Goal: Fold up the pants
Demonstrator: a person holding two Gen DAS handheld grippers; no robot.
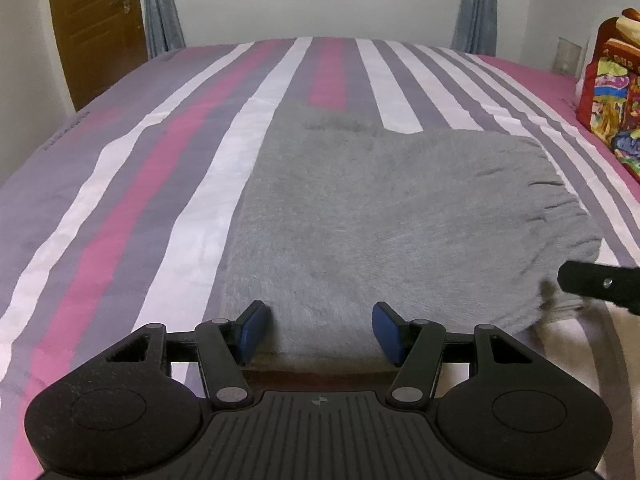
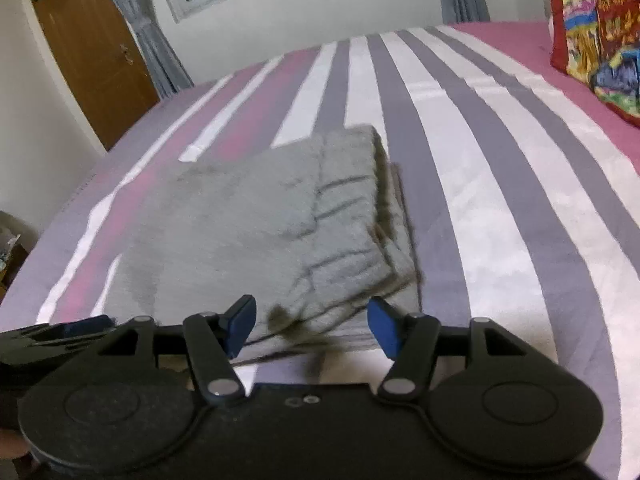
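Note:
Grey fleece pants lie folded flat on the striped bed sheet; their gathered waistband is at the right. In the left wrist view my left gripper is open at the pants' near edge, its blue pads apart with the fabric edge lying between them, not pinched. In the right wrist view the pants show stacked layers and the ribbed waistband. My right gripper is open over the near waistband corner. One finger of the right gripper shows beside the pants' right corner.
A colourful bag stands on the bed's right side, also in the right wrist view as the bag. A wooden door and grey curtains are behind the bed. The left gripper's body sits at the lower left.

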